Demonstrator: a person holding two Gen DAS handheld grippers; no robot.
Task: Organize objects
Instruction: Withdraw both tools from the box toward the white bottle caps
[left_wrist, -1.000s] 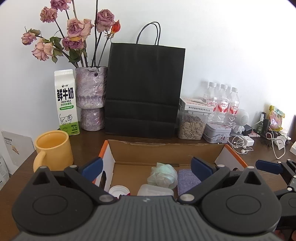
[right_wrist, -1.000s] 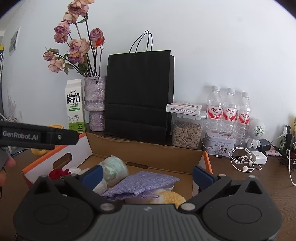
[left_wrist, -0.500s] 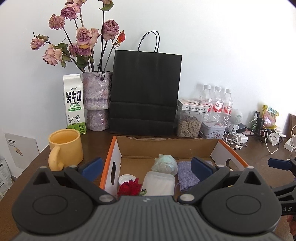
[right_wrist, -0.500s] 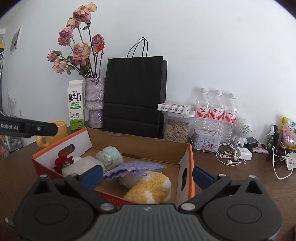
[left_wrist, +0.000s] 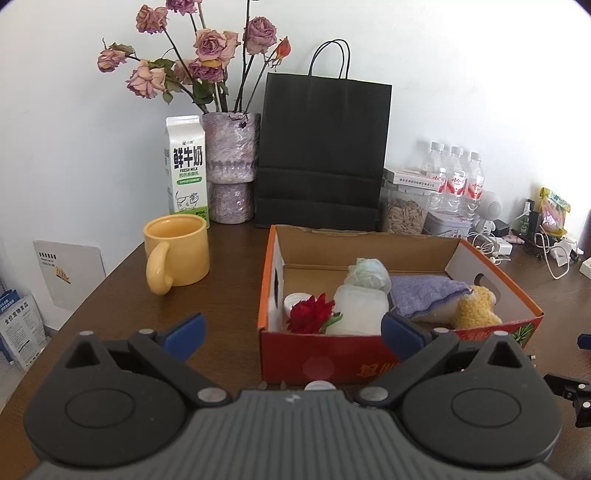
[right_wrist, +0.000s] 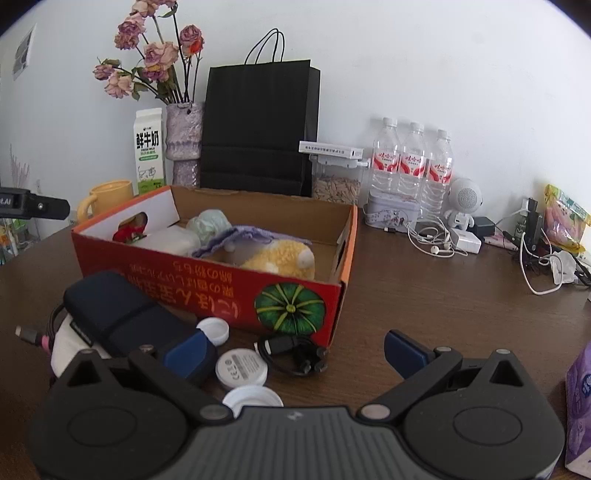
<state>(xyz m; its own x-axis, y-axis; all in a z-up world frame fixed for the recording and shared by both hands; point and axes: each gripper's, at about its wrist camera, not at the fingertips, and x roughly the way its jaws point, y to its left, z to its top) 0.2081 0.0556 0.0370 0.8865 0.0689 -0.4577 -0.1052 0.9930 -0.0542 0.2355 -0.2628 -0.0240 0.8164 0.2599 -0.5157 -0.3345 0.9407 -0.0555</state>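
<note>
- Both grippers hang empty with fingers spread wide: the left gripper (left_wrist: 291, 330) and the right gripper (right_wrist: 295, 347).
- They have pulled back from over the cardboard box (left_wrist: 369, 363), now just ahead; I'd guess a fresh pick follows.
- Only the right view shows the loose items still out in front: the dark pouch (right_wrist: 110, 314), white caps (right_wrist: 242, 367), black cable (right_wrist: 295, 350).
- Only the left view shows the yellow mug (left_wrist: 177, 253) in full.

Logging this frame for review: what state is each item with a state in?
Left tool: open, holding nothing.
Right tool: open, holding nothing.
Cardboard box: open-topped, partly filled.
Yellow mug: upright; contents not visible.
Milk carton: upright, closed.
Water bottles: upright, capped.
Black paper bag: standing.
</note>
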